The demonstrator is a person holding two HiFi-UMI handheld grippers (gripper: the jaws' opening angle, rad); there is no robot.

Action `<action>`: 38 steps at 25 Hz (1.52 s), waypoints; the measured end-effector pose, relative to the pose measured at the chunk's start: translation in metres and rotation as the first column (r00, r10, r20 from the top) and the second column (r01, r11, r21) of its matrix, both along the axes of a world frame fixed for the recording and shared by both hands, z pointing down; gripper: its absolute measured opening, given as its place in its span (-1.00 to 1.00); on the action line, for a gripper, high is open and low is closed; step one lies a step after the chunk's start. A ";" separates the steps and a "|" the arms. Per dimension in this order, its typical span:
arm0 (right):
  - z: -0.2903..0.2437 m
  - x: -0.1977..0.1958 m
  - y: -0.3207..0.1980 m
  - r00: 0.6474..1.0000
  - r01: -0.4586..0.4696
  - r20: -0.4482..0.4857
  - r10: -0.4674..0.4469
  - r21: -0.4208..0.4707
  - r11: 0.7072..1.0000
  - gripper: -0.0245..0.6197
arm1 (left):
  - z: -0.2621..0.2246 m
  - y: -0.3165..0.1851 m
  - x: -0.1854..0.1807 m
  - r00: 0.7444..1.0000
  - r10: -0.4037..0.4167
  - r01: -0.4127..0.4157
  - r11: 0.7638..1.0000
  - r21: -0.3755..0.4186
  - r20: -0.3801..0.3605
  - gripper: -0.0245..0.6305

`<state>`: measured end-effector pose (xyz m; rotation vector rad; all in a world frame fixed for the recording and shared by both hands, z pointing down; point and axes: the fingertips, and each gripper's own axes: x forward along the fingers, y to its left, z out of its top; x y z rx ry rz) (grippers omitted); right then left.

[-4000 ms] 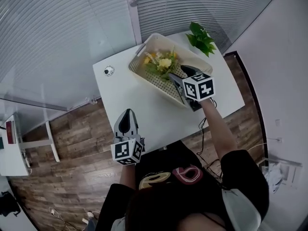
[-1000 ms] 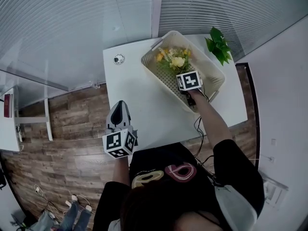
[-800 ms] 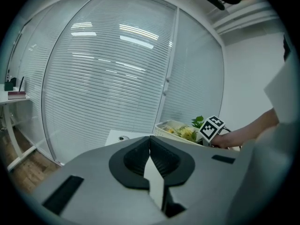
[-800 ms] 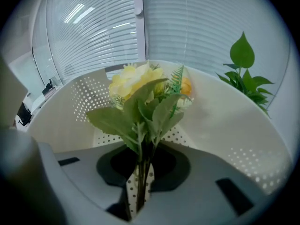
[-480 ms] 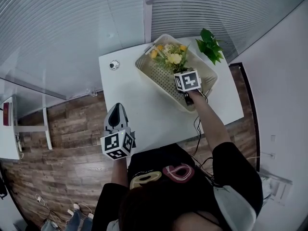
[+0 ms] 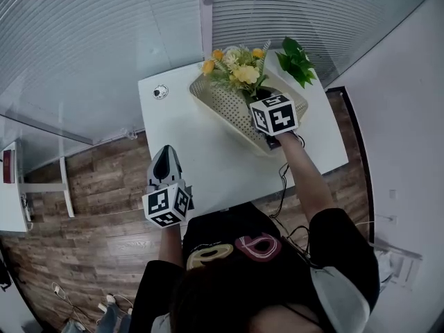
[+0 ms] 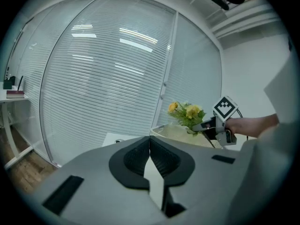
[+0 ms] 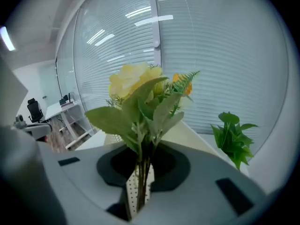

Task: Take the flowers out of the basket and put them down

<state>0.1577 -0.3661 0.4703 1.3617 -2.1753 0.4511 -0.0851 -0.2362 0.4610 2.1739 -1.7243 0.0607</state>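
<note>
A second ago the flowers (image 6: 236, 64) lay low inside the basket (image 6: 232, 111). Now they are up above its far rim, at the upper centre of the head view, and the right gripper (image 6: 255, 92) has risen with them. The left gripper (image 6: 165, 157) is where it was, at the near left edge of the table (image 6: 184, 141).

In the right gripper view the right gripper (image 8: 139, 184) has its jaws drawn narrow, clamped on the bunch of thin green stems (image 8: 140, 170), with the blooms (image 8: 136, 81) standing upright above. The left gripper (image 7: 150, 144) has its jaws pressed together with nothing between them. From its view the bouquet (image 7: 186, 113) shows held clear over the basket (image 7: 180, 134), at the right of the frame.

The flowers are pale yellow and orange, with broad matte green leaves and a feathery fern sprig. The basket is cream and rectangular with rounded corners, its walls and floor dotted all over with small holes. The table is smooth and white. The grippers are grey, with black ribbed pads. A leafy green plant (image 6: 295, 57) stands at the table's far right corner, in front of slatted blinds (image 6: 104, 33). The floor (image 6: 90, 207) is wood plank.
</note>
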 end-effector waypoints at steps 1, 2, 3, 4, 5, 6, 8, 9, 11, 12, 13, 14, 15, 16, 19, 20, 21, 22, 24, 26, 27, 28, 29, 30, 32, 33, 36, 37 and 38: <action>-0.008 -0.002 0.002 1.000 0.008 0.011 -0.008 0.010 1.000 -0.74 | -0.001 0.000 0.000 1.000 -0.003 0.003 1.000 0.002 -0.011 -0.87; -0.016 -0.004 0.005 1.000 0.014 0.015 -0.015 0.021 1.000 -0.74 | -0.002 0.000 0.000 1.000 -0.009 0.009 1.000 0.005 -0.023 -0.87; -0.023 -0.006 0.008 1.000 0.021 0.016 -0.021 0.031 0.999 -0.74 | -0.003 0.000 0.000 0.999 -0.014 0.015 1.000 0.008 -0.031 -0.87; -0.031 -0.008 0.010 0.999 0.027 0.018 -0.028 0.041 0.999 -0.74 | -0.003 0.000 -0.001 0.999 -0.019 0.019 1.000 0.011 -0.035 -0.87; -0.038 -0.011 0.012 0.999 0.033 0.021 -0.034 0.052 0.998 -0.74 | -0.004 0.000 -0.001 0.999 -0.021 0.022 1.000 0.014 -0.034 -0.87; -0.046 -0.013 0.014 0.999 0.037 0.027 -0.039 0.061 0.997 -0.74 | -0.004 0.000 -0.001 0.999 -0.023 0.024 1.000 0.017 -0.033 -0.87; -0.060 -0.018 0.019 0.998 0.045 0.044 -0.049 0.080 0.996 -0.74 | -0.005 0.001 -0.002 0.999 -0.027 0.028 0.999 0.023 -0.032 -0.87; -0.067 -0.022 0.022 0.997 0.051 0.055 -0.056 0.087 0.995 -0.74 | -0.005 0.003 -0.003 0.999 -0.030 0.031 0.999 0.026 -0.031 -0.87; -0.079 -0.031 0.029 0.995 0.066 0.070 -0.073 0.100 0.993 -0.74 | -0.008 0.005 -0.007 0.999 -0.037 0.038 0.999 0.035 -0.029 -0.87; -0.084 -0.035 0.032 0.994 0.074 0.073 -0.082 0.104 0.992 -0.74 | -0.011 0.006 -0.008 0.999 -0.040 0.041 0.998 0.040 -0.026 -0.87; -0.088 -0.039 0.036 0.993 0.082 0.075 -0.090 0.106 0.991 -0.74 | -0.013 0.007 -0.010 0.999 -0.043 0.044 0.998 0.046 -0.023 -0.87; -0.090 -0.043 0.039 0.992 0.089 0.078 -0.097 0.107 0.990 -0.74 | -0.016 0.009 -0.011 0.999 -0.045 0.046 0.998 0.053 -0.019 -0.87; -0.092 -0.047 0.042 0.991 0.096 0.081 -0.104 0.107 0.990 -0.74 | -0.018 0.010 -0.012 0.999 -0.047 0.047 0.997 0.059 -0.015 -0.87; -0.092 -0.052 0.045 0.990 0.103 0.084 -0.112 0.106 0.989 -0.74 | -0.019 0.011 -0.014 0.999 -0.048 0.049 0.997 0.065 -0.011 -0.87; -0.089 -0.064 0.052 0.986 0.121 0.099 -0.131 0.102 0.987 -0.74 | -0.021 0.013 -0.018 0.999 -0.054 0.054 0.996 0.077 -0.002 -0.87; -0.088 -0.068 0.055 0.985 0.126 0.106 -0.136 0.099 0.987 -0.74 | -0.021 0.014 -0.019 0.998 -0.055 0.055 0.995 0.079 -0.001 -0.87; -0.088 -0.073 0.059 0.983 0.132 0.112 -0.143 0.095 0.987 -0.74 | -0.021 0.015 -0.021 0.998 -0.056 0.056 0.995 0.080 0.001 -0.87; -0.089 -0.079 0.063 0.982 0.141 0.115 -0.151 0.090 0.986 -0.74 | -0.021 0.017 -0.023 0.998 -0.058 0.058 0.995 0.080 0.002 -0.87; -0.087 -0.089 0.070 0.979 0.160 0.118 -0.167 0.070 0.985 -0.74 | -0.021 0.021 -0.027 0.998 -0.061 0.060 0.995 0.078 0.006 -0.87; -0.084 -0.098 0.077 0.975 0.175 0.131 -0.179 0.045 0.984 -0.74 | -0.021 0.023 -0.031 0.998 -0.067 0.066 0.995 0.081 0.017 -0.87; -0.083 -0.102 0.079 0.973 0.180 0.139 -0.184 0.037 0.983 -0.74 | -0.021 0.024 -0.033 0.997 -0.073 0.071 0.994 0.084 0.027 -0.87; -0.081 -0.106 0.082 0.971 0.186 0.145 -0.188 0.033 0.982 -0.74 | -0.020 0.026 -0.036 0.996 -0.080 0.076 0.993 0.087 0.038 -0.87; -0.079 -0.109 0.085 0.970 0.191 0.150 -0.193 0.027 0.981 -0.74 | -0.018 0.028 -0.037 0.995 -0.086 0.082 0.993 0.087 0.044 -0.87; -0.076 -0.113 0.088 0.968 0.195 0.155 -0.196 0.020 0.981 -0.74 | -0.016 0.030 -0.039 0.995 -0.090 0.086 0.993 0.085 0.044 -0.87; -0.070 -0.120 0.094 0.967 0.199 0.164 -0.196 0.001 0.980 -0.74 | -0.014 0.033 -0.042 0.995 -0.094 0.091 0.993 0.081 0.036 -0.87; -0.067 -0.124 0.096 0.967 0.200 0.163 -0.196 -0.006 0.980 -0.74 | -0.014 0.034 -0.045 0.995 -0.095 0.092 0.992 0.081 0.034 -0.87; -0.056 -0.138 0.103 0.967 0.212 0.149 -0.205 -0.028 0.977 -0.75 | -0.016 0.036 -0.055 0.993 -0.109 0.105 0.990 0.089 0.035 -0.87; -0.052 -0.142 0.106 0.966 0.216 0.150 -0.209 -0.038 0.976 -0.74 | -0.016 0.037 -0.058 0.993 -0.116 0.112 0.989 0.092 0.034 -0.87; -0.047 -0.146 0.108 0.966 0.220 0.153 -0.211 -0.050 0.974 -0.74 | -0.016 0.038 -0.061 0.992 -0.123 0.119 0.988 0.094 0.034 -0.87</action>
